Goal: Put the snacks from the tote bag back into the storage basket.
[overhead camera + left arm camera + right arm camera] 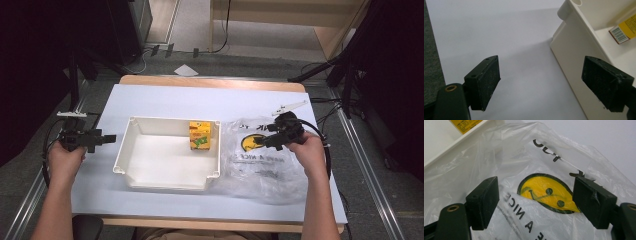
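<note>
Worktop [165, 97] from the high view: a white tub [131, 150] sits in the middle with a yellow carton [199, 135] standing at its far right wall, and a clear bag [260, 155] lies just beside the tub on the right. The left tongs [111, 138] wait beside the tub's left wall; the right tongs [263, 142] hang over the bag.

Left gripper view: the left tongs [541, 83] stand wide and empty, aimed past the tub's corner [571, 42], seemingly ready to steady it.

Right gripper view: the right tongs [537, 202] are wide too, straddling the bag's yellow face print [544, 192], likely lining up a pinch on the plastic.
</note>
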{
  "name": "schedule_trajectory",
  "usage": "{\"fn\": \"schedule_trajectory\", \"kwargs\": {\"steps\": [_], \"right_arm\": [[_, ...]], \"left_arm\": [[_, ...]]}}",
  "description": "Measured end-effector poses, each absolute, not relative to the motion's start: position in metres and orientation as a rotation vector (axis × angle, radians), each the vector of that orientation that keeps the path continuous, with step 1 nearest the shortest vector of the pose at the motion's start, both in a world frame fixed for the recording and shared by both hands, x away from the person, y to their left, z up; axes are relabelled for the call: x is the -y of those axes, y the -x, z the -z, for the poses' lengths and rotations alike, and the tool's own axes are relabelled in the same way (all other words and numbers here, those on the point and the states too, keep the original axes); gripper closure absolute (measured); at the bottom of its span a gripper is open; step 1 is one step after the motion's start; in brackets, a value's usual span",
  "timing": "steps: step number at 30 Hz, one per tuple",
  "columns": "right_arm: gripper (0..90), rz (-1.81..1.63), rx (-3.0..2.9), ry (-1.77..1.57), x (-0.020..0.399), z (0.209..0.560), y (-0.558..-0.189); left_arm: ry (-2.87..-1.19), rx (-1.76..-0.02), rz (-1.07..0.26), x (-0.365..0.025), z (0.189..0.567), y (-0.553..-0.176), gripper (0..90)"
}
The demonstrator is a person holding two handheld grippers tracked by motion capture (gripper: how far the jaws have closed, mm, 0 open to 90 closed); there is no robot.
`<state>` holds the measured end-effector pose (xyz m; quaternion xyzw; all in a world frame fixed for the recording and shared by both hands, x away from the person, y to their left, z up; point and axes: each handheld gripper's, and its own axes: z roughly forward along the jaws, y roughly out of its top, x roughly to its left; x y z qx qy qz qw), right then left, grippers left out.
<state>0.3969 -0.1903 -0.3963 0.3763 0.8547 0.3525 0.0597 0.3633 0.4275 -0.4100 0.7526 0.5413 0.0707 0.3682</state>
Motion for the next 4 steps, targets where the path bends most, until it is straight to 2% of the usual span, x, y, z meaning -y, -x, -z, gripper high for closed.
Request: {"fn": "schedule_trajectory", "kwargs": {"steps": [4], "right_arm": [[22.2, -1.081, -2.576, -1.131, 0.1909, 0.3949, -0.3969]], "left_arm": [[-1.934, -1.395, -0.183, -0.4274, 0.4105, -0.3636, 15.8]]}}
